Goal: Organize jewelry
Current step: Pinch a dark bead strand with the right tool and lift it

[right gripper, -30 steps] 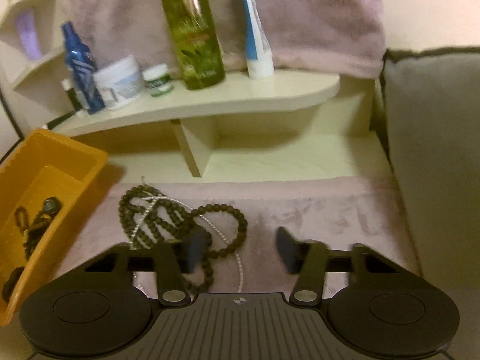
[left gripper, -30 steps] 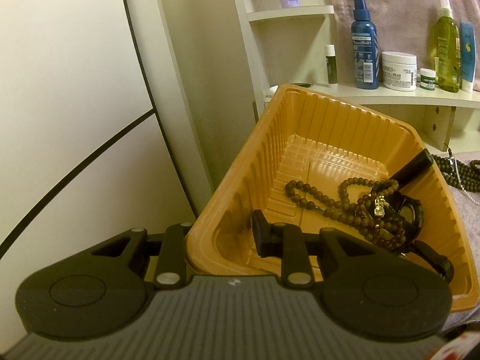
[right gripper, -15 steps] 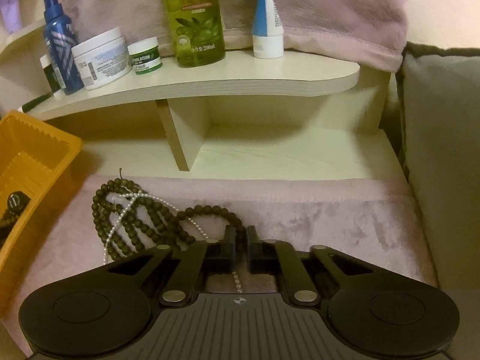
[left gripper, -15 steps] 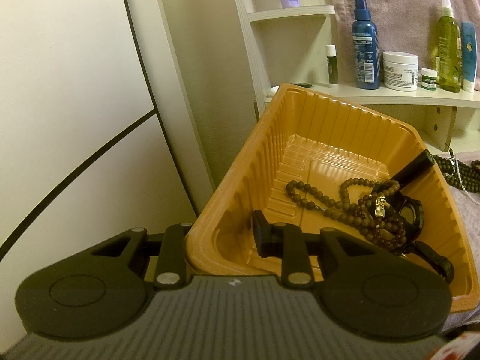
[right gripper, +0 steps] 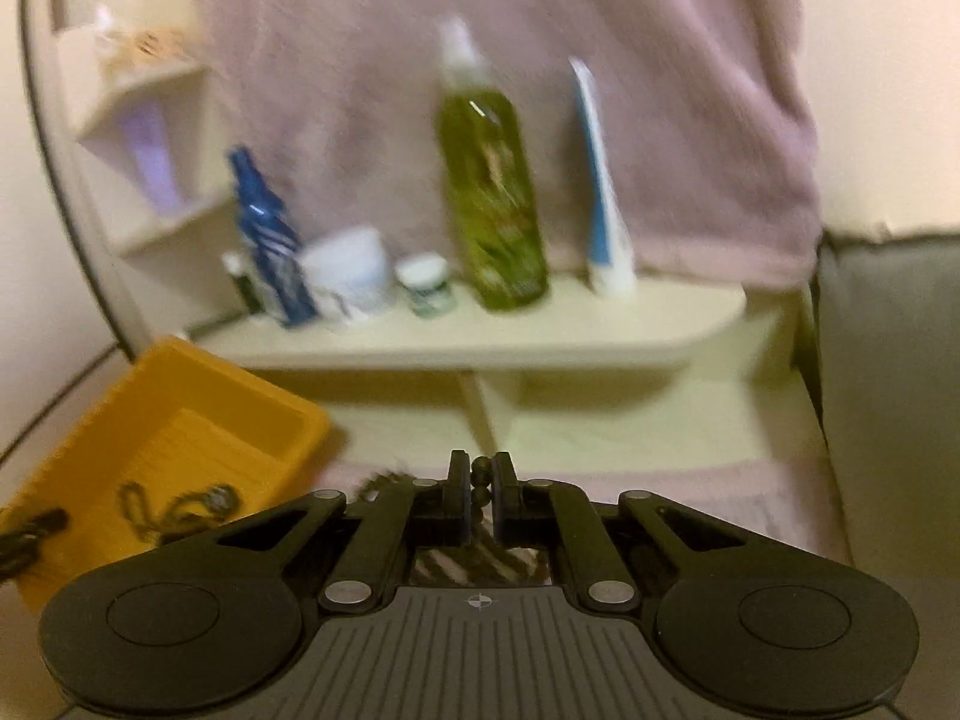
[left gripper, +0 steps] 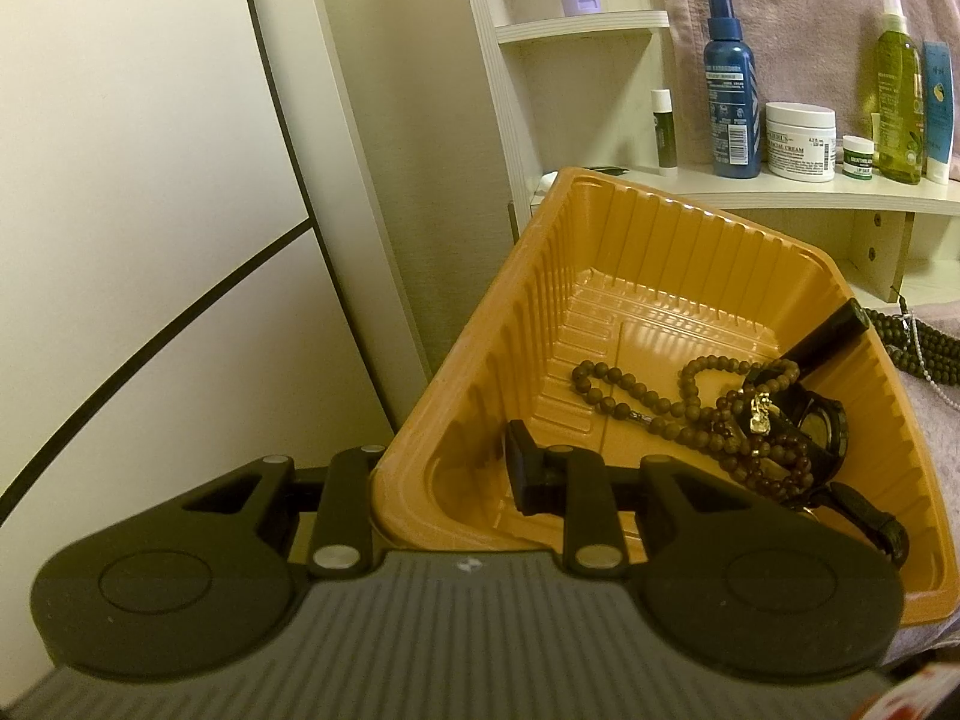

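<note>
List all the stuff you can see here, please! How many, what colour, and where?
Tray: one, orange, tilted, below the shelf.
Brown bead strand: one, brown, inside the tray.
Watch: one, black, in the tray's right corner.
Dark bead necklace: one, dark, pinched in the right gripper; more beads lie right of the tray.
Spray bottle: one, blue, on the shelf.
Cream jar: one, white, beside the spray bottle.
Small jar: one, green and white, next along.
Olive bottle: one, green, on the shelf.
Tube: one, blue and white, shelf's right end.
Towel: one, pink, hanging behind the shelf.
Left gripper: black, clamped on the tray's near rim.
Right gripper: black, jaws closed on the beads.
</note>
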`<state>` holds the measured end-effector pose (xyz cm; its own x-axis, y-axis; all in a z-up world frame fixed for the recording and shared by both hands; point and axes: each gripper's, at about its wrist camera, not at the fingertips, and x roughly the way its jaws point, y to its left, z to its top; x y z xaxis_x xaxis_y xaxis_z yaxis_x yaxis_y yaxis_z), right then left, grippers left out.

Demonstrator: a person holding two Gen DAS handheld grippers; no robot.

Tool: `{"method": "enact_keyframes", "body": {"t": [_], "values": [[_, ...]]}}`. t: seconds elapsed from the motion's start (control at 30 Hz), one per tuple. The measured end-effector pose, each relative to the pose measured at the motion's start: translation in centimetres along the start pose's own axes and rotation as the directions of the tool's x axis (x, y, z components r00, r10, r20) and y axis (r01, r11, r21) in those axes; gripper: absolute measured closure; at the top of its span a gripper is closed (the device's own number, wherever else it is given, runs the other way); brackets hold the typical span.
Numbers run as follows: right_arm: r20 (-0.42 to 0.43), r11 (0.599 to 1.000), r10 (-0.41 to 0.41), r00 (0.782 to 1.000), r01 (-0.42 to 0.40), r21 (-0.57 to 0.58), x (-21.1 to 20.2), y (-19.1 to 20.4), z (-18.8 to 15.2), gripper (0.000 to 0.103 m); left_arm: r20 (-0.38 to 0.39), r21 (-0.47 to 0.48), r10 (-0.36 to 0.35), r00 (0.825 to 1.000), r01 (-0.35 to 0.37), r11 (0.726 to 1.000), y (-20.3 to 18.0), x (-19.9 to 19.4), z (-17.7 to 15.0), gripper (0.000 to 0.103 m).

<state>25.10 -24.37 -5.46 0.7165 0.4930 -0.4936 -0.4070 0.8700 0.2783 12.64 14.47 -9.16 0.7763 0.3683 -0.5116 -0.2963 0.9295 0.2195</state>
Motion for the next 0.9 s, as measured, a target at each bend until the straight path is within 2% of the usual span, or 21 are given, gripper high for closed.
{"method": "enact_keyframes", "body": {"t": [0.2,0.43,0.73,0.9], "values": [[0.026,0.995,0.096,0.995,-0.095,-0.036,-1.9,3.2,1.6,0.096,-0.001,-0.001,0.001,1.0,-0.001,1.0,0.0,0.0,0.0,0.078],[0.003,0.971,0.235,0.972,-0.234,-0.053,-1.6,7.3,1.9,0.096,-0.003,-0.002,0.0,1.0,0.0,1.0,0.1,0.0,0.1,0.078],[-0.066,0.92,0.374,0.925,-0.379,-0.095,-0.7,12.8,0.8,0.096,-0.005,-0.003,-0.001,1.0,0.001,1.0,0.1,0.0,0.1,0.078],[-0.138,0.885,0.441,0.887,-0.455,-0.097,1.2,15.8,-0.5,0.096,-0.004,-0.002,-0.001,1.0,0.001,1.0,0.1,0.0,0.1,0.078]]}}
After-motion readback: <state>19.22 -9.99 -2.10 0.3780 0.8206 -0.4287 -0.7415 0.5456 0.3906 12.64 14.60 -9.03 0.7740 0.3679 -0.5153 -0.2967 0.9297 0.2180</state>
